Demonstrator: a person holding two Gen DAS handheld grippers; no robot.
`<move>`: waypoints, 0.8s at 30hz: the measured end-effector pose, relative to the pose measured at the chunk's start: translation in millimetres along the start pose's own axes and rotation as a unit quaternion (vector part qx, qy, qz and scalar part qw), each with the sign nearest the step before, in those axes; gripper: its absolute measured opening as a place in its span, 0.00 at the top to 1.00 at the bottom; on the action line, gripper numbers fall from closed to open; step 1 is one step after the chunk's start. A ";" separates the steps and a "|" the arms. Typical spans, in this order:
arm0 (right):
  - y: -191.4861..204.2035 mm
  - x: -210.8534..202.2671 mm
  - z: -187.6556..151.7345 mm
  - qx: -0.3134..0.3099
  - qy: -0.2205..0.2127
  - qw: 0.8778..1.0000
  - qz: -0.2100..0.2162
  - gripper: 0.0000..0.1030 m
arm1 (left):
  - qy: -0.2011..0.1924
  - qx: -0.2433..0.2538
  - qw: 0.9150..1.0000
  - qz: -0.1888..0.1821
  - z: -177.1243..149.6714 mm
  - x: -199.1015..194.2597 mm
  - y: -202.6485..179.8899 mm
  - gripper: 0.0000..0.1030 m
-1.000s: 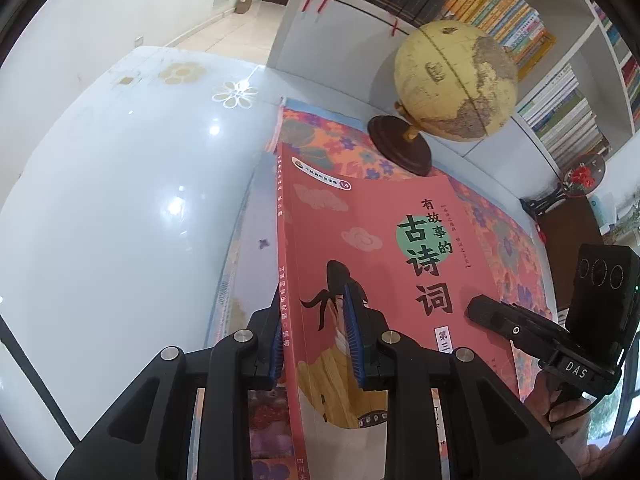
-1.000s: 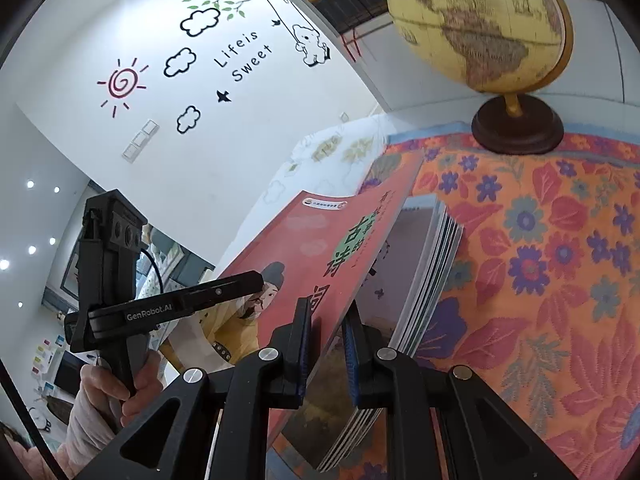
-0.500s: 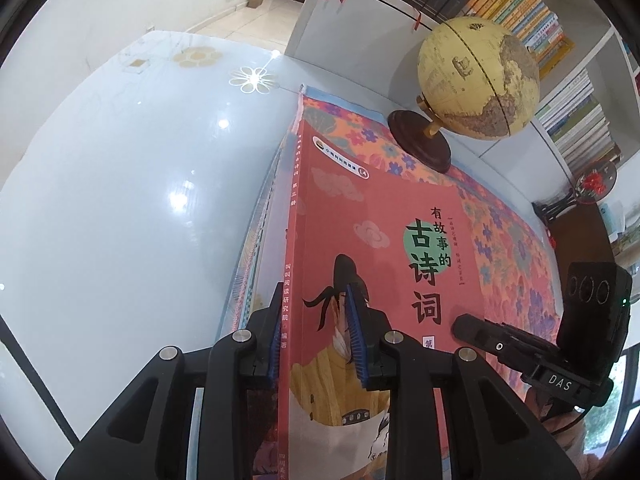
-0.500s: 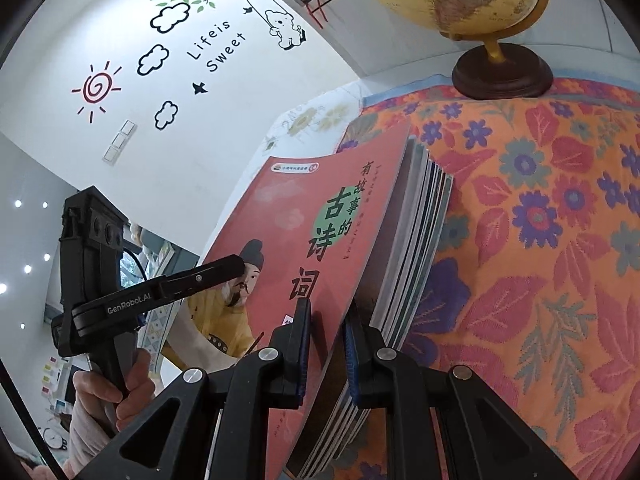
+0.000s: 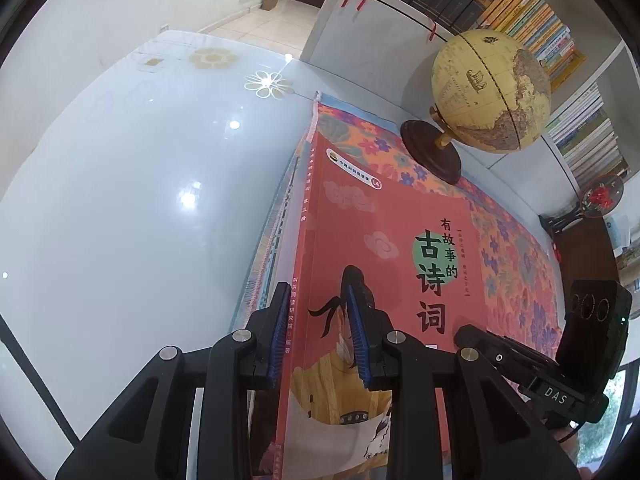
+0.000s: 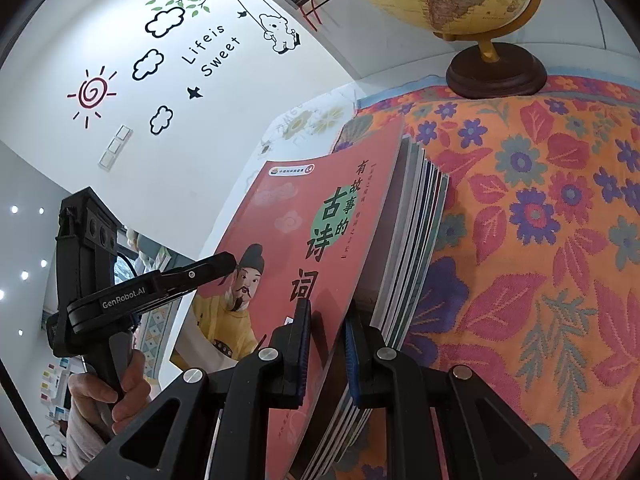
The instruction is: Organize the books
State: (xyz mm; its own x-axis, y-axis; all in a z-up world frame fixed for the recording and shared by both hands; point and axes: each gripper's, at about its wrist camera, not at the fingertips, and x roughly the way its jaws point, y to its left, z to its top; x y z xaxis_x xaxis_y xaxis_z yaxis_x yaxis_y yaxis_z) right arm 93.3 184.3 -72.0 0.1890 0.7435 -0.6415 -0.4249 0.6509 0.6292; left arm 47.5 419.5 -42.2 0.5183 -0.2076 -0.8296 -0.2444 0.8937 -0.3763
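Note:
A red book (image 5: 384,240) with a robed figure on its cover tops a stack of thin books (image 6: 416,216) on a floral cloth. My left gripper (image 5: 318,336) is shut on the red book at its spine edge, one pad on the cover. In the right wrist view the left gripper (image 6: 216,262) lies with one finger over the cover, held by a hand. My right gripper (image 6: 326,346) is shut on the red book's (image 6: 288,248) near edge. The frames do not show whether lower books are gripped too. The right gripper's (image 5: 468,330) finger shows at the cover's right side.
A yellow globe (image 5: 490,90) on a dark round base (image 5: 432,152) stands on the far end of the floral cloth (image 6: 540,240). To the left lies a glossy white tabletop (image 5: 120,208). Bookshelves (image 5: 520,4) fill the wall behind the globe.
The red book and the stack under it have come down and lie flatter on the cloth. My right gripper has sunk with them. Both grips look the same.

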 end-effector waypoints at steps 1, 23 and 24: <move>0.2 0.0 0.2 0.000 0.000 1.000 0.000 0.86 | -0.003 0.000 1.000 0.006 0.1 -0.9 0.1 0.75; 8.3 -8.0 9.4 0.055 0.007 0.998 -0.029 0.47 | 0.003 0.054 0.997 0.058 -11.3 -1.0 -25.2 0.75; 9.8 -10.7 9.6 0.047 0.004 0.998 -0.038 0.47 | 0.005 0.049 0.997 0.055 -10.5 -1.2 -23.7 0.75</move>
State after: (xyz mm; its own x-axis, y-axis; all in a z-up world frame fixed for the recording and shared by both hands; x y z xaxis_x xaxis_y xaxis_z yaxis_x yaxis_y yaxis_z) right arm 95.6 184.2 -54.8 0.2110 0.6899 -0.6925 -0.3252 0.7176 0.6159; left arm 44.1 394.3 -36.6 0.4847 -0.1102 -0.8677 -0.2172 0.9458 -0.2414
